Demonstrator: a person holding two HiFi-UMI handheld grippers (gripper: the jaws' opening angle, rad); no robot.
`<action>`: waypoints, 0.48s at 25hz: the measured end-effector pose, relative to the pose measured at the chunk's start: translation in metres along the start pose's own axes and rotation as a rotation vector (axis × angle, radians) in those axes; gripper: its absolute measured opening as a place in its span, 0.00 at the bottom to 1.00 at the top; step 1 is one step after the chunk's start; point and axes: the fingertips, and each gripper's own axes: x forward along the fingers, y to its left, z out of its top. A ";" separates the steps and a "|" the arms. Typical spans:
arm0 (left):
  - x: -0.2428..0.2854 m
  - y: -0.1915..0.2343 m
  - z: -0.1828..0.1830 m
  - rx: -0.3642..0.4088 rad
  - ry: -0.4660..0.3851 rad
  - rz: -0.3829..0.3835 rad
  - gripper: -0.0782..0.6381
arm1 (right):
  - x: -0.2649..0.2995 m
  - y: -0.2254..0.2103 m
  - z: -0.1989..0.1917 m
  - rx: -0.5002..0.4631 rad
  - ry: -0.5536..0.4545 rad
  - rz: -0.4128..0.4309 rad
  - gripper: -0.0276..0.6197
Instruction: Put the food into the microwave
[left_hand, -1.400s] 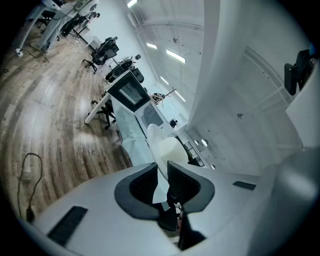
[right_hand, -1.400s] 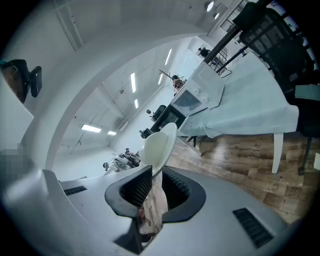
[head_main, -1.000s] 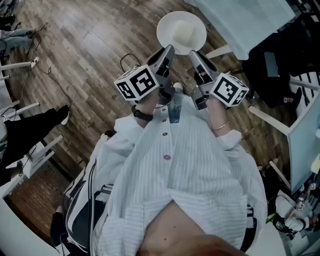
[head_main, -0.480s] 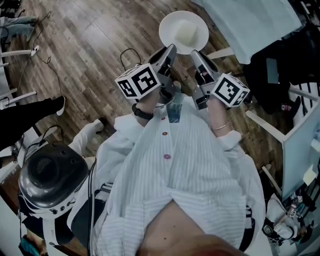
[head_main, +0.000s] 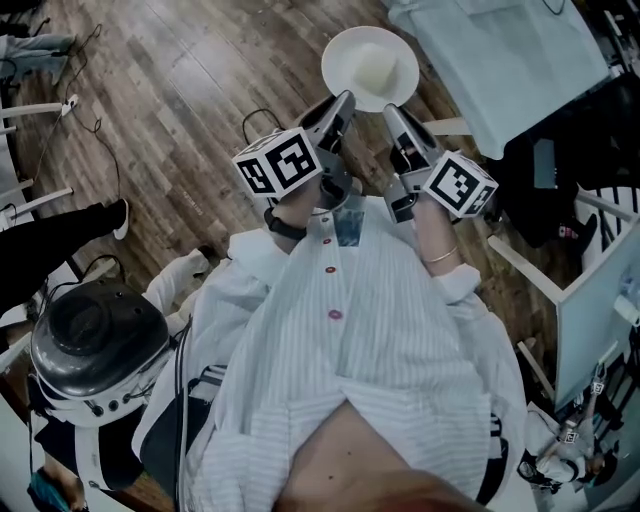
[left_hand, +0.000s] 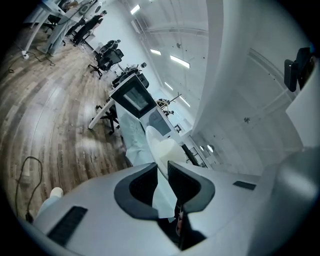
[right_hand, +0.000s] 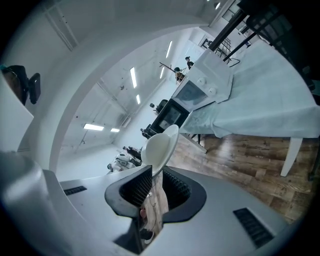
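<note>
At the lower left of the head view I see a rounded grey helmet-like object (head_main: 95, 345) over the wooden floor (head_main: 180, 90), with a thin cable (head_main: 105, 150) trailing across the boards above it; just left of centre, my left gripper (head_main: 343, 100) reaches toward the top of the frame, its jaws pinching the near-left rim of the white plate (head_main: 345, 50); in the left gripper view the rim sits edge-on in the narrow gap between the two dark pads; the plate is at top centre of the head view, held above the floor, with the pale food (head_main: 375, 68) lying in its middle; just right of it, my right gripper (head_main: 392, 110) pinches the near-right rim, and the right gripper view shows that rim caught between its ribbed pads; at the upper right stands a table (head_main: 500, 60) under a pale cloth; in the right gripper view a white appliance (right_hand: 200, 87) with a dark window sits on that cloth, well apart from the plate.
</note>
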 end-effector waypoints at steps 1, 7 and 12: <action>0.006 0.002 0.006 0.000 0.006 -0.003 0.20 | 0.006 -0.001 0.004 0.003 -0.002 -0.004 0.16; 0.046 0.022 0.046 0.000 0.046 -0.002 0.20 | 0.055 -0.007 0.037 0.016 -0.017 -0.009 0.16; 0.077 0.034 0.083 0.006 0.065 -0.027 0.20 | 0.095 -0.013 0.061 0.025 -0.030 -0.027 0.16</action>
